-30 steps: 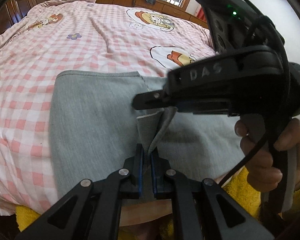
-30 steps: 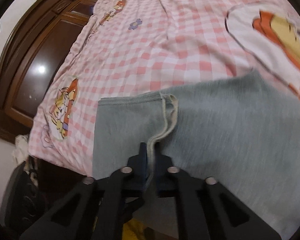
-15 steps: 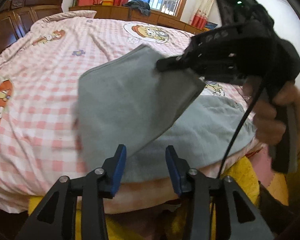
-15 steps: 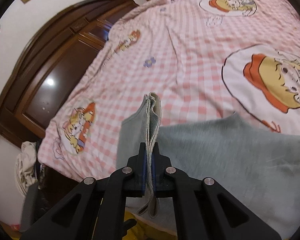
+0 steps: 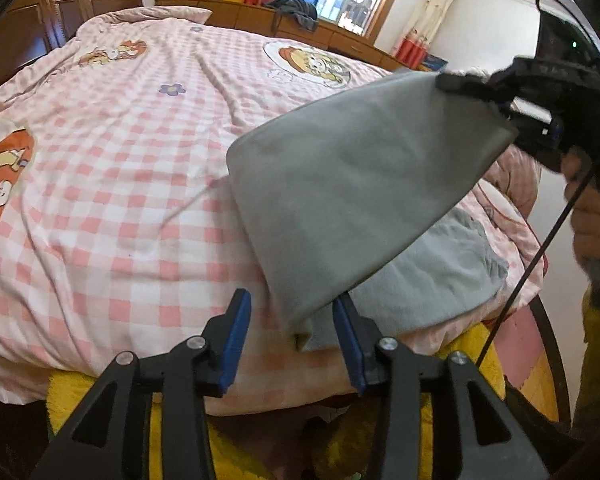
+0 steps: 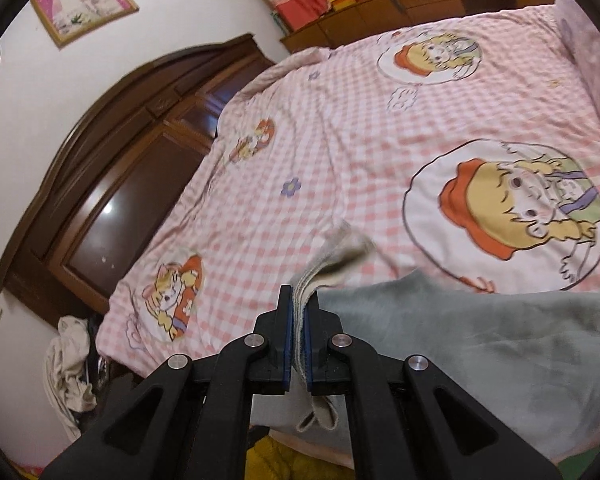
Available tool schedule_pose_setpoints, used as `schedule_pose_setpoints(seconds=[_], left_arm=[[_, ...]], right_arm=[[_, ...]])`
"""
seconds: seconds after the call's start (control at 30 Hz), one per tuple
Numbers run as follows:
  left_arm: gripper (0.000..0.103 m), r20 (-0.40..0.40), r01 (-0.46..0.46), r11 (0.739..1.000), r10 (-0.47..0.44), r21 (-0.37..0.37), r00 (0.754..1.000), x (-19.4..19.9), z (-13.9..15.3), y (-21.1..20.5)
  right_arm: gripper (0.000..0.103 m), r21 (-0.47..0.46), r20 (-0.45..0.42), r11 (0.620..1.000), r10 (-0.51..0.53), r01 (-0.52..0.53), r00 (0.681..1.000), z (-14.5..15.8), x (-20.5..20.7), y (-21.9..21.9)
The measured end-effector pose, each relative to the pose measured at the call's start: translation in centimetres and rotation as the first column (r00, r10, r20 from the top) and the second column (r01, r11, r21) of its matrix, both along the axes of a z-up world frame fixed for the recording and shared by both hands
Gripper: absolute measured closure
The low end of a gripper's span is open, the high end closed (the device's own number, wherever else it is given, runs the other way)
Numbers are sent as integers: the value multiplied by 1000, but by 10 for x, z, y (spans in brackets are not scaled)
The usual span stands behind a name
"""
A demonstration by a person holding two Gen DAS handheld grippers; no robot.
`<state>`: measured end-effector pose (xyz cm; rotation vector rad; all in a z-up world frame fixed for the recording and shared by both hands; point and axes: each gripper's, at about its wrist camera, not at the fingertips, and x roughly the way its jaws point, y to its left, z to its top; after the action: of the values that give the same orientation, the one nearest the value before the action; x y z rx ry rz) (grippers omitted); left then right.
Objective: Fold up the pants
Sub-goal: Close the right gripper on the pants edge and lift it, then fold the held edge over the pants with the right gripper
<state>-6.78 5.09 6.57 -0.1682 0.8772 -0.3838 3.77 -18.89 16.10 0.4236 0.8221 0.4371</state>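
Fold midway: right gripper (image 6: 298,344) pinching pants (image 5: 352,200) edge, raised; left gripper (image 5: 290,334) spread, empty, pants just ahead. Laying over, smoothing left.

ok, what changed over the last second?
Left claw let go of the pants and stands open. Right claw lifted its pinched end up and across over the rest. Unchanged: right claw's grip, the other half flat on the checked bedspread.
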Motion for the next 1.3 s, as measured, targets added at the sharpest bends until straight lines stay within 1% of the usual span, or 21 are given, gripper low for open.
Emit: schedule_pose_setpoints(seconds=[0.1,0.17,0.33,0.47,0.57,0.63,0.7,0.77,0.9,1.03,1.1,1.17,1.2,1.3], left_arm=[[58,-6,37,999,-37,27,999,5,-4,-12],[58,-13,70,997,-70,31,997,5,-5,-23],[58,5,154,987,-155,55,988,4,-4,-47],[58,8,194,980,-195,52,981,1,-2,-55],[58,-6,200,979,-199,45,980,1,-3,-55],[58,-15,200,979,-200,35,980,2,-4,-55],[58,-27,201,979,-200,23,979,4,-5,-55],[58,-35,204,979,-203,21,979,5,-7,-57],[58,-51,213,977,-212,22,976,6,-9,-61],[58,-51,230,972,-228,46,972,5,-8,-67],[58,-47,238,969,-235,65,971,4,-7,-70],[58,-42,244,966,-241,86,970,3,-5,-72],[58,-41,246,965,-243,91,969,3,-4,-72],[58,-35,245,965,-243,94,969,5,-1,-74]], right_arm=[[98,3,15,1000,-15,15,1000,9,-2,-11],[98,-11,30,1000,-22,23,999,16,-5,-17],[98,-40,80,997,-65,68,995,37,-16,-38],[98,-69,124,987,-139,148,983,52,-34,-67],[98,-97,131,974,-193,206,972,50,-45,-92],[98,-116,110,964,-227,239,968,38,-49,-108],[98,-122,68,960,-246,253,967,20,-48,-124],[98,-147,23,953,-265,266,964,-3,-46,-139],[98,-184,-90,942,-299,279,950,-61,-38,-165],[98,-231,-182,929,-334,290,925,-113,-34,-184],[98,-233,-226,928,-342,290,912,-137,-33,-191],[98,-204,-239,931,-346,302,907,-149,-35,-197],[98,-194,-238,932,-348,307,907,-150,-36,-198],[98,-206,-220,932,-342,299,913,-141,-36,-194]])
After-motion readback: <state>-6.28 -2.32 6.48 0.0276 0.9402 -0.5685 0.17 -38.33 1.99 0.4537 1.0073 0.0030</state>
